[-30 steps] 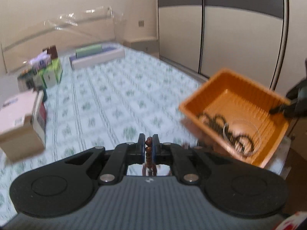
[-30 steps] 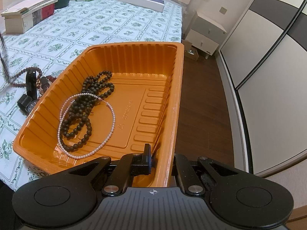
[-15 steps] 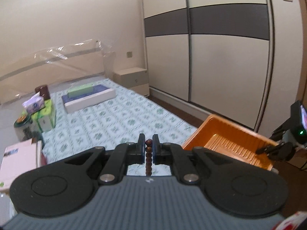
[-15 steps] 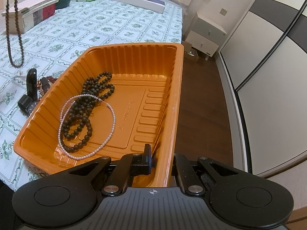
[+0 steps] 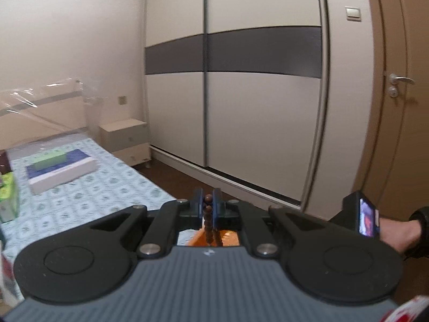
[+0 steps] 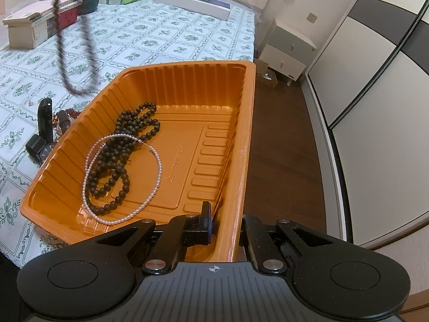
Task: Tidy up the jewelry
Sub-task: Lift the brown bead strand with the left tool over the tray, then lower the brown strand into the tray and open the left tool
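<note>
The left gripper point(image 5: 206, 207) had its jaws closed on the brown bead necklace point(image 6: 60, 40), which hung straight down above the orange tray's point(image 6: 248, 123) far left corner. The right gripper point(image 6: 224, 224) pinched the tray's near wall.

Tray point(image 6: 246, 123): orange, ribbed walls. Inside it: dark brown-black bead necklace point(image 6: 126, 145), pale pink-white pearl strand point(image 6: 158, 166). Hanging bead strand point(image 5: 208, 220): reddish brown. Bedsheet point(image 6: 166, 35): white, green floral grid. Wardrobe point(image 5: 262, 86): cream, grey band. Floor point(image 6: 281, 147): dark brown.
</note>
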### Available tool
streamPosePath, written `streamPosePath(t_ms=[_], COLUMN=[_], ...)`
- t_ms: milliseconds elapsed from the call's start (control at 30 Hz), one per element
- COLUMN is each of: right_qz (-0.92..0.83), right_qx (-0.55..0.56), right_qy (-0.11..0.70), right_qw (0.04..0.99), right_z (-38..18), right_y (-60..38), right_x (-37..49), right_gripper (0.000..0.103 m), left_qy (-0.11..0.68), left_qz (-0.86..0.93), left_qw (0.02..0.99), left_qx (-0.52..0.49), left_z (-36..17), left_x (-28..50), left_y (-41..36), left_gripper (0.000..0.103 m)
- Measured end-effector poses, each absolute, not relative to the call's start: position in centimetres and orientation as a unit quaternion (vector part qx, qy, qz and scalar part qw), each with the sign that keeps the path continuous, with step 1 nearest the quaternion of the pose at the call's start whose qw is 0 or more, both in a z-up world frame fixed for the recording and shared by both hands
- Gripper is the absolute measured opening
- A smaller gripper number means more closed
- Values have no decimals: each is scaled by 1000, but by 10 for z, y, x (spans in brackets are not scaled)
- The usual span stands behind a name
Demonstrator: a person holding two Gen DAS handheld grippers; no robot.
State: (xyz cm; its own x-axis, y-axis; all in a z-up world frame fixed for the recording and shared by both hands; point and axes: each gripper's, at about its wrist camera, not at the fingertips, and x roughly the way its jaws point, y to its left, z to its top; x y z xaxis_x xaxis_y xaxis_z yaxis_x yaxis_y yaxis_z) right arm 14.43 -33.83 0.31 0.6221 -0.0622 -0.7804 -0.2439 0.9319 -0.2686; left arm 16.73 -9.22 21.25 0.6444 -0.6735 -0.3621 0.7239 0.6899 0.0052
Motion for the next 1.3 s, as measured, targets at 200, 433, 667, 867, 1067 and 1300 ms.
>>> streamPosePath(t_ms=[200,433,667,867,1067,1300], right_qz=[52,51,53,53,53,52], right_qx=[-179,-178,-178,-177,-176,-176], right_qy=[430,430,430,431,432,432], right_qw=[883,883,884,883,883,883], right_z=[3,3,4,3,3,3], right_y=[-337,-338,-338,-339,-339,-339], right_x=[143,143,142,143,143,143], right_gripper=[5,5,5,5,5,5], left_qy=[220,260,293,307,316,321], left_qz=[-428,-435,-431,-428,-423,-411], left_qw=[873,857,848,844,843,848], left_qx=[77,96,96,102,102,100], left_z=[179,137,107,94,86,84], left_x=[176,191,204,208,212,213], left_y=[-136,-169,-185,-192,-194,-191], left_gripper=[6,6,6,6,6,10])
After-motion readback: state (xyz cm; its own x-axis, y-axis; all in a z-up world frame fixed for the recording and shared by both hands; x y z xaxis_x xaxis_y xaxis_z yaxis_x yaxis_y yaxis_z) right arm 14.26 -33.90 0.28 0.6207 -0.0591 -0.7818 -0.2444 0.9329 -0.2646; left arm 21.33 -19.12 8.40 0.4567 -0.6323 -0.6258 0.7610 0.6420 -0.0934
